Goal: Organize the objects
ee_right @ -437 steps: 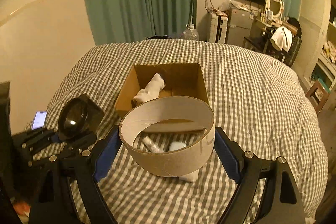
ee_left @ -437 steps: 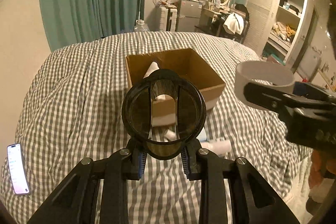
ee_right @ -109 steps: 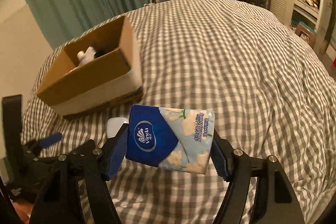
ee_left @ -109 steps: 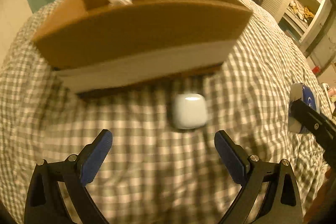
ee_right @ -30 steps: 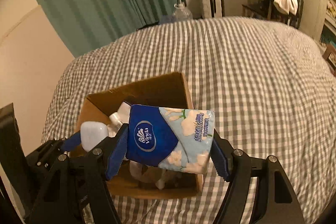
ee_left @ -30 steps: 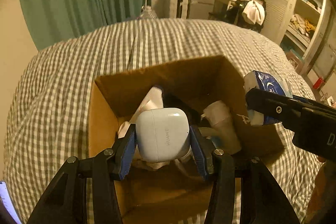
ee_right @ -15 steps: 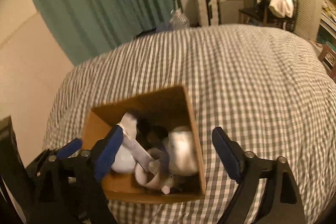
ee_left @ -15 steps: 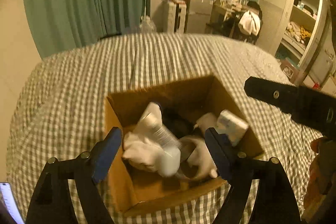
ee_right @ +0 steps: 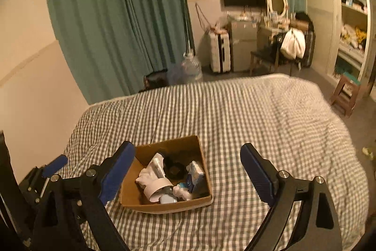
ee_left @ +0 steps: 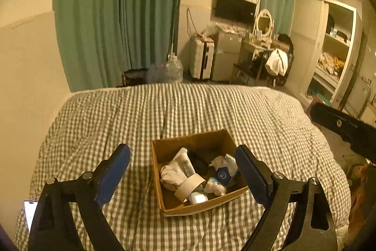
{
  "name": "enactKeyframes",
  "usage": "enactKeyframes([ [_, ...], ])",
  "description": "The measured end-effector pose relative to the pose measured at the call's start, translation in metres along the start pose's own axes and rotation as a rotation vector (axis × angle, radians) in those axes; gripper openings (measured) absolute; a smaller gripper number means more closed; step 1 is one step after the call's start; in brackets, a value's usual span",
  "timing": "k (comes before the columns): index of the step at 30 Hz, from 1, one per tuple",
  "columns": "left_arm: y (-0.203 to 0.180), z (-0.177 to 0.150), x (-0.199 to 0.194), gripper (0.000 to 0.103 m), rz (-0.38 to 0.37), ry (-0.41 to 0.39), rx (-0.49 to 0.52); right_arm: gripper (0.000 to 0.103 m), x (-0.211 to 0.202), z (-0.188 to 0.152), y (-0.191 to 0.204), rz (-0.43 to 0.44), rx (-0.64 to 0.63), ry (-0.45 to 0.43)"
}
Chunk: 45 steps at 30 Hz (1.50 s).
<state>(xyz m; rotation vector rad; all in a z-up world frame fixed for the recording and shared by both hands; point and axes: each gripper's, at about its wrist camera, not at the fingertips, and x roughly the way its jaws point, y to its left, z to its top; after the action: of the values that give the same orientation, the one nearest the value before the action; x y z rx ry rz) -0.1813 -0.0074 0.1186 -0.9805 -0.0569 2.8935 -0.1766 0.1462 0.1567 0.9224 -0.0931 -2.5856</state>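
Note:
A brown cardboard box [ee_left: 156,158] sits on the checked bed cover; it also shows in the right wrist view [ee_right: 202,157]. Inside lie a white earbud case [ee_left: 198,197], a blue tissue pack [ee_left: 226,172], a cardboard tape ring [ee_left: 189,184], a white tube [ee_left: 185,160], a dark round object [ee_right: 173,167] and white cloth. My left gripper [ee_left: 183,177] is open and empty, high above the box. My right gripper [ee_right: 188,177] is open and empty, also high above it. The left gripper's blue pad [ee_right: 55,165] shows at the right wrist view's left edge.
A phone [ee_left: 30,213] lies at the bed's left edge. The checked bed cover [ee_left: 258,114] spreads around the box. Beyond the bed are green curtains [ee_left: 117,15], a water jug [ee_right: 188,69], a suitcase, a desk with chair, a wardrobe and a small stool [ee_right: 345,91].
Both grippers have let go: the earbud case and tissue pack now lie in the box. Both grippers have risen and pulled back, so the box looks smaller and lower.

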Motion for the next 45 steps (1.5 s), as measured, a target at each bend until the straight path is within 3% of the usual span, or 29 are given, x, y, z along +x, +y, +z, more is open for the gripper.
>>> enactKeyframes([
  [8,-0.004,-0.002,-0.044,0.099,0.034,-0.077,0.007,0.093,-0.046,-0.011,-0.004,0.006,-0.009,-0.050],
  [16,-0.009,-0.031,-0.037,0.101,0.050,-0.110,0.016,0.094,-0.049,-0.038,-0.017,-0.011,-0.094,-0.100],
  [21,-0.009,-0.059,-0.009,0.102,0.059,-0.083,0.004,0.094,-0.027,-0.073,-0.027,0.001,-0.130,-0.078],
  [29,-0.015,-0.107,0.042,0.102,0.067,0.024,-0.017,0.093,0.032,-0.120,-0.041,0.000,-0.165,-0.006],
  [34,-0.016,-0.126,0.050,0.102,0.114,0.015,-0.018,0.093,0.053,-0.137,-0.045,0.004,-0.162,0.017],
  [45,-0.023,-0.145,0.045,0.102,0.132,0.005,0.022,0.093,0.070,-0.161,-0.044,-0.007,-0.169,0.068],
])
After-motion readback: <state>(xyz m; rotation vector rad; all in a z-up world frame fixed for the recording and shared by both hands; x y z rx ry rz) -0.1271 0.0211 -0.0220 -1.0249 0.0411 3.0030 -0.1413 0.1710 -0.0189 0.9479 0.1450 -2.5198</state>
